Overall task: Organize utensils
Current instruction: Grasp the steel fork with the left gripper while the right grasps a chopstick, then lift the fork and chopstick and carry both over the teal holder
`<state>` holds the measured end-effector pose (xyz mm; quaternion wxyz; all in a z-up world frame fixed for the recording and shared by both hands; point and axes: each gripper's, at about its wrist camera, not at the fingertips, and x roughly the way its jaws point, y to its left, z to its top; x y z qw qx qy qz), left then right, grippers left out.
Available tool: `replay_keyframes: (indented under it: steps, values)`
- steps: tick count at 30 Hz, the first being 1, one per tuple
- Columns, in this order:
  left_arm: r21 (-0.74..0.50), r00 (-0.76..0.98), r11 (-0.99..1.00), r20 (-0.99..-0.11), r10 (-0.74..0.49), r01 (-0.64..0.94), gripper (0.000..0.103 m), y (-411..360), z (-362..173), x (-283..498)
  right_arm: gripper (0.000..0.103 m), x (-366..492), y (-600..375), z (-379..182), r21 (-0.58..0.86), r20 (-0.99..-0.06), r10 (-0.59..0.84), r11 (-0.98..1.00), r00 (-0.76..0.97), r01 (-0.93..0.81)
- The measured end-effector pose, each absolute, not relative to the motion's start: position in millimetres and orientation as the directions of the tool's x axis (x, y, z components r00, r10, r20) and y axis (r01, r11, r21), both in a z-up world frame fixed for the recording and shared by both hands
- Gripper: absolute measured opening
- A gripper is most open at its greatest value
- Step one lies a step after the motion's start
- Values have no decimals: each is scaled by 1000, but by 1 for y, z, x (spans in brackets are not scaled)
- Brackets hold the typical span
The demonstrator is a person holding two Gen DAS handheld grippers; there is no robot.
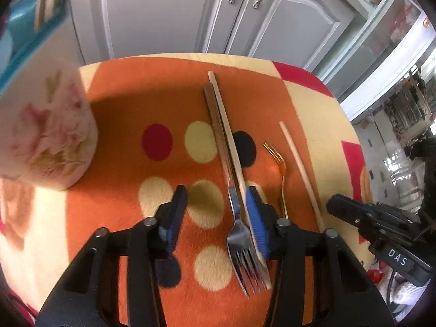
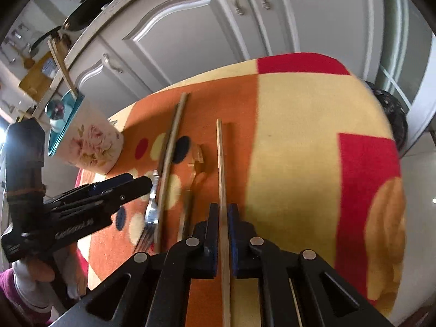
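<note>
On the orange dotted cloth [image 1: 122, 103] a silver fork [image 1: 239, 237] lies with its tines toward me, and a pale chopstick [image 1: 226, 125] rests along it. My left gripper [image 1: 216, 190] is open around both: the right pad [image 1: 256, 218] touches the chopstick, the left pad [image 1: 177, 215] stands apart. A small gold fork [image 1: 278, 160] lies just to the right. My right gripper [image 2: 223, 207] is shut on a second wooden chopstick [image 2: 220, 158], which lies on the cloth. The floral holder [image 1: 46, 136] with a teal rim stands at the left with a stick in it.
Grey cabinet doors [image 1: 169, 13] stand behind the round table. The table edge curves off at the right, over a shiny floor [image 1: 395, 163]. In the right wrist view the left gripper [image 2: 140, 179] sits close at the left, next to the holder [image 2: 92, 144].
</note>
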<state>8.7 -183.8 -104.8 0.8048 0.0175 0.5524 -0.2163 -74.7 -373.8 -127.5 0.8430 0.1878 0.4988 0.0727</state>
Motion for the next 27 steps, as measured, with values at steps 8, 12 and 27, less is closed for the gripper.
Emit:
replay_keyframes:
  steps: [8,12,27]
  values:
    - [-247,274,889,-889,-366,386,6,-187,-105,10,12,-74,-380,-132,413,-811,313,905,494,104]
    - [-290,246,885,-887,-392,364,5,-174,-106,9,39,-68,-369,-135,410,-815,329,909,476,73]
    - [-223,144,847,-934,-328,483,3,-130,-101,-58,5,-99,-361,-141,361,-867,331,933,373,10]
